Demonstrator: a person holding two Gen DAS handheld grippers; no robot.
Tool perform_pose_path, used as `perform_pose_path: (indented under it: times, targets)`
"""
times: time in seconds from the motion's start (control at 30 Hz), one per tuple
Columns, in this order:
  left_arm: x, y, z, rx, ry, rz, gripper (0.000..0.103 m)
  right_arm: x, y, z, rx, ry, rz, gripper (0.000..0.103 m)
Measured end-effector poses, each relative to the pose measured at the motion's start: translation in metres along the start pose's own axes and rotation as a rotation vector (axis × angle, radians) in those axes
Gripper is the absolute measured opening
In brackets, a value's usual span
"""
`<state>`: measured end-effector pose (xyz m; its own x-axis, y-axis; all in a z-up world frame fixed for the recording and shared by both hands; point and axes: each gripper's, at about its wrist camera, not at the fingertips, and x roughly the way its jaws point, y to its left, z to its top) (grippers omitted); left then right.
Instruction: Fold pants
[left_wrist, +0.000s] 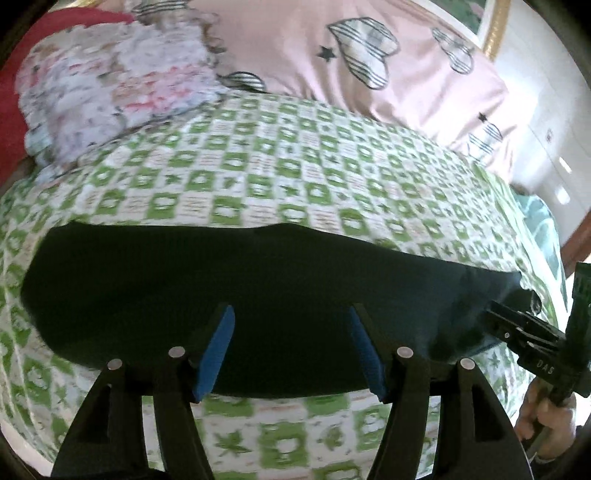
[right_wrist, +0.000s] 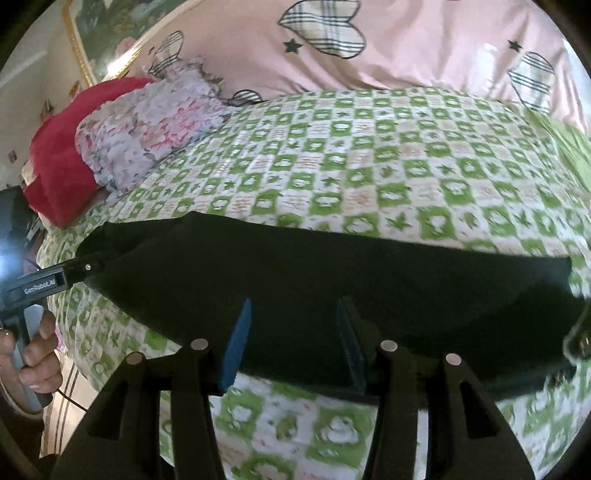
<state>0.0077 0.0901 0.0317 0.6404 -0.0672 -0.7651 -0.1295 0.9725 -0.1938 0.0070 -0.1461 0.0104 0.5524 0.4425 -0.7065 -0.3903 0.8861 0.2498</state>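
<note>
Dark pants (left_wrist: 221, 288) lie folded in a long flat band across the green-and-white checked bedspread (left_wrist: 280, 170). My left gripper (left_wrist: 291, 314) is open, its blue pads spread over the near edge of the pants. My right gripper (right_wrist: 293, 314) is open too, over the same pants (right_wrist: 332, 273) near their near edge. In the left wrist view the right gripper's fingers (left_wrist: 509, 325) reach the pants' right end. In the right wrist view the left gripper's fingers (right_wrist: 79, 267) reach the pants' left end.
A pink duvet with striped hearts (left_wrist: 332, 59) lies along the back. A floral pillow (left_wrist: 110, 92) and a red cushion (right_wrist: 59, 177) sit at the back left. A gold-framed picture (left_wrist: 495, 26) hangs behind. White cabinets (left_wrist: 546, 147) stand at right.
</note>
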Motion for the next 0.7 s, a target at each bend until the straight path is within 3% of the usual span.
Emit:
perform_pose_path:
  times: [0.7]
  targets:
    - [0.043, -0.095, 0.012, 0.205, 0.099, -0.135, 0.07, -0.049, -0.059, -0.047, 0.197, -0.057, -0.085, 0.05]
